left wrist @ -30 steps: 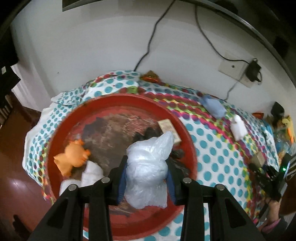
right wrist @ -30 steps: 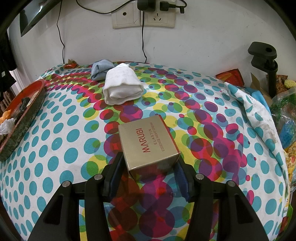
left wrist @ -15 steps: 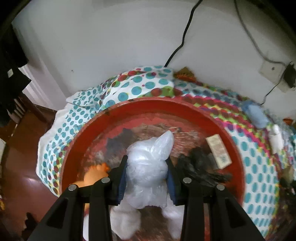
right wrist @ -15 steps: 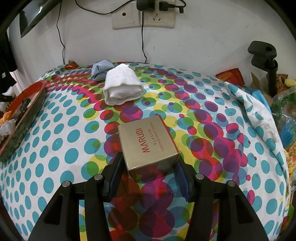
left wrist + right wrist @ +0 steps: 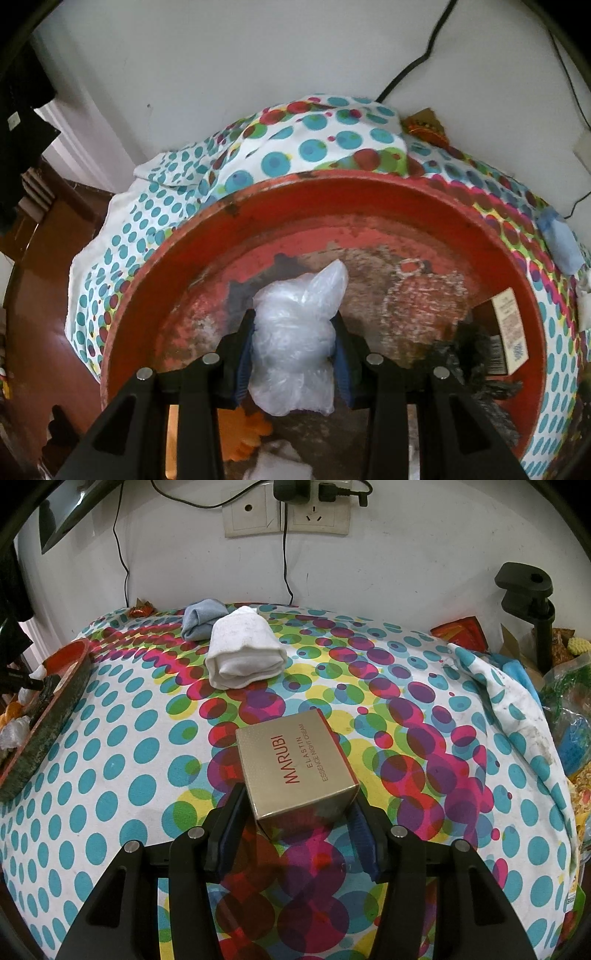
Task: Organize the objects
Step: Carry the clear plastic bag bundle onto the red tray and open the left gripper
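My left gripper (image 5: 293, 350) is shut on a crumpled clear plastic bag (image 5: 295, 332) and holds it over the worn red round tray (image 5: 369, 192). The tray holds a small labelled box (image 5: 511, 330), a black tangled item (image 5: 469, 362), an orange toy (image 5: 251, 432) and white scraps (image 5: 280, 465). My right gripper (image 5: 297, 830) stands around a gold MARUBI box (image 5: 295, 768) on the dotted cloth. Its left pad touches the box; a slight gap shows at the right pad. The tray's rim (image 5: 48, 709) shows at the left of the right wrist view.
A rolled white cloth (image 5: 243, 653) and a grey-blue cloth (image 5: 201, 618) lie behind the box. Wall sockets with cables (image 5: 288, 513) are on the wall. A black clamp stand (image 5: 532, 598) and snack packets (image 5: 569, 709) sit at the right. The table drops off left of the tray.
My left gripper has carried the plastic bag forward and left over the tray, toward its far-left side. The right gripper and gold box have not moved.
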### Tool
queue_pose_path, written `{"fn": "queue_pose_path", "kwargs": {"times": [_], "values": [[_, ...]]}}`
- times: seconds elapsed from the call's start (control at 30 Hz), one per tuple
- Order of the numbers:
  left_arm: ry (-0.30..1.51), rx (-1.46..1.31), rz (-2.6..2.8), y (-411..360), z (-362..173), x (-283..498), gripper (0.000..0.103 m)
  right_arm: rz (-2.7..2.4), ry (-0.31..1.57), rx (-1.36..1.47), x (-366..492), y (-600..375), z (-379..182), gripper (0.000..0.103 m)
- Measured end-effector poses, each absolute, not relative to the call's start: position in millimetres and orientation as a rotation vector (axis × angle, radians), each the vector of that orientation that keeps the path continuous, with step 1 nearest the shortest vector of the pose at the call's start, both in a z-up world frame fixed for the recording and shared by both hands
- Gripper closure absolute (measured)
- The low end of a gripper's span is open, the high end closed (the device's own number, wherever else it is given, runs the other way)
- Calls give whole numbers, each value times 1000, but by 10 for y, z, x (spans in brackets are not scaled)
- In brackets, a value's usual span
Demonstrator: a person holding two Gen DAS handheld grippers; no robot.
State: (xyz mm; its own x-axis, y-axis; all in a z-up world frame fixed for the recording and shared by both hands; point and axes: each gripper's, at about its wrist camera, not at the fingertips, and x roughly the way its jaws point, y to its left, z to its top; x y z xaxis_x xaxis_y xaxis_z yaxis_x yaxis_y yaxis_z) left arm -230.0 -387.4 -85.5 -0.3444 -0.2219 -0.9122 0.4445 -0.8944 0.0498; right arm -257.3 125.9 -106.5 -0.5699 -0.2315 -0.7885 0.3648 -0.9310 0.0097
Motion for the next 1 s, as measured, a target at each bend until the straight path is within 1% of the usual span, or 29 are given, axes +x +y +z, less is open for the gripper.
{"fn": "queue_pose_path", "kwargs": {"times": [0.47, 0.6, 0.7, 1.0], "values": [[293, 1460, -2286, -3983, -898, -2254, 64, -2509, 223, 1228, -2578, 1257, -1061, 51], [309, 1456, -2275, -3998, -900, -2248, 60, -2509, 224, 1228, -2579, 1261, -1064, 51], [283, 1469, -2256, -3992, -901, -2249, 57, -2509, 223, 1228, -2577, 1254, -1065, 51], [281, 1460, -2273, -3947, -765, -2160, 54, -2509, 224, 1229, -2574, 1246, -1066, 51]]}}
